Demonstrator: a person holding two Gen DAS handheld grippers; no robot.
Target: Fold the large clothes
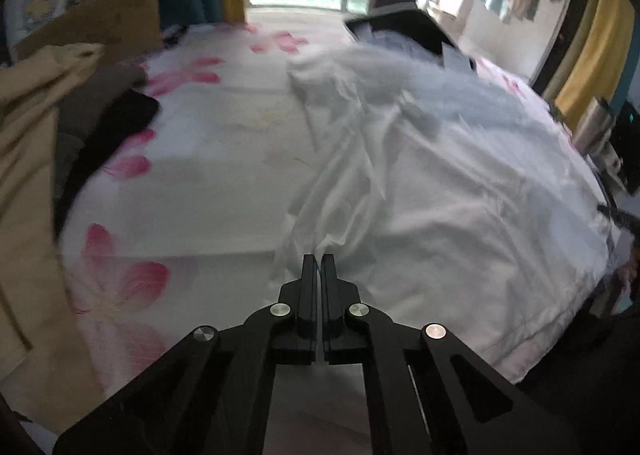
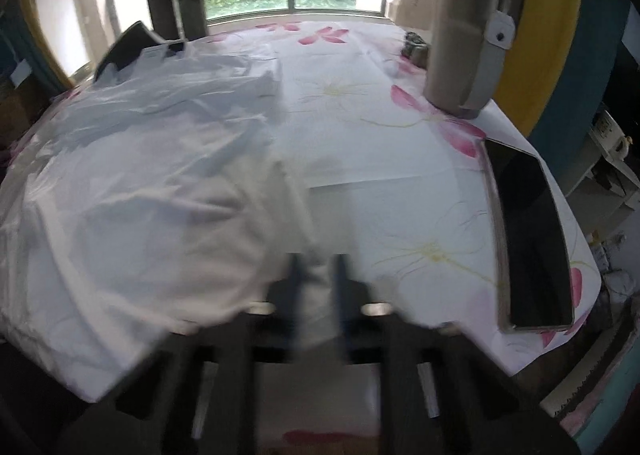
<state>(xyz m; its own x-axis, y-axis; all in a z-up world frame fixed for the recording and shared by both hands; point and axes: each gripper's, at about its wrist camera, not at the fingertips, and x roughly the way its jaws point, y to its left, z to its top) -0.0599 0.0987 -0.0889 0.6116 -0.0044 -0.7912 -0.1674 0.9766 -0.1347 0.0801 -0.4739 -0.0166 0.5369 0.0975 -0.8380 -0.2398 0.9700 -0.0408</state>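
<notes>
While the white garment [image 1: 420,175] is lying rumpled across the floral-covered table [image 1: 192,159], the left gripper [image 1: 319,259] is sitting at the garment's near edge with its two black fingers drawn almost together, only a thin slit between them. A peak of cloth is rising right at the tips, so it is probably pinching a fold there, though the contact itself is too fine to confirm.

From that claw the garment is running forward and to the right, its long axis heading away toward the window. The coming fold is likely turning on this: the near edge is at both grippers, and the bulk is lying beyond them.

Seen from the right wrist, the right gripper [image 2: 318,267] is heavily blurred; its fingers are standing apart with pale cloth [image 2: 160,195] bunching between them, but whether they are gripping it cannot be told. There the garment is spreading forward and to the left.

Only the right view is showing the steel tumbler [image 2: 468,35] and the dark tablet [image 2: 528,239] beside the cloth on the right. Only the left view is showing the tan clothes [image 1: 36,159] heaped at the left edge.
</notes>
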